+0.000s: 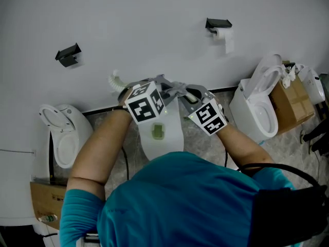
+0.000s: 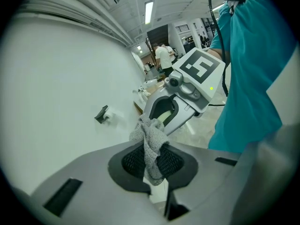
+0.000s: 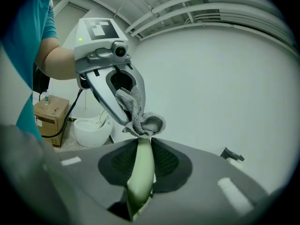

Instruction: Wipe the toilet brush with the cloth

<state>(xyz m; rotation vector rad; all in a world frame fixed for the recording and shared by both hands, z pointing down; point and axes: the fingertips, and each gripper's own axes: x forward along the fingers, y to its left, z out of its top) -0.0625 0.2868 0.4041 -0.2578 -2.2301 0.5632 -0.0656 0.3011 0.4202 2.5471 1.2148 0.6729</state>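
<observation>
An empty black wall holder (image 1: 68, 54) is hanging on the white wall at far left, and below it a white toilet (image 1: 61, 133) is standing with its seat raised. The left gripper (image 2: 152, 167) is pinching a grey mesh cloth (image 2: 150, 135): its jaws are sitting narrow, with the cloth's lower end caught between the dark pads and the rest bunching up beyond the tips. The bunched cloth is pressing against the tips of the right gripper's jaws and is wrapping round the pale green handle of the toilet brush (image 3: 139, 182) just where it is coming out of them. The right gripper (image 3: 140, 159) is clamping that handle, which is running lengthwise between its two pads. Both grippers are meeting tip to tip in the air above a middle toilet (image 1: 172, 135), close to the wall. Further right, a toilet roll (image 1: 224, 37) is hanging from its holder on the wall, another toilet (image 1: 257, 112) is standing with its lid up, and a cardboard box (image 1: 293, 99) is sitting just beside it.
</observation>
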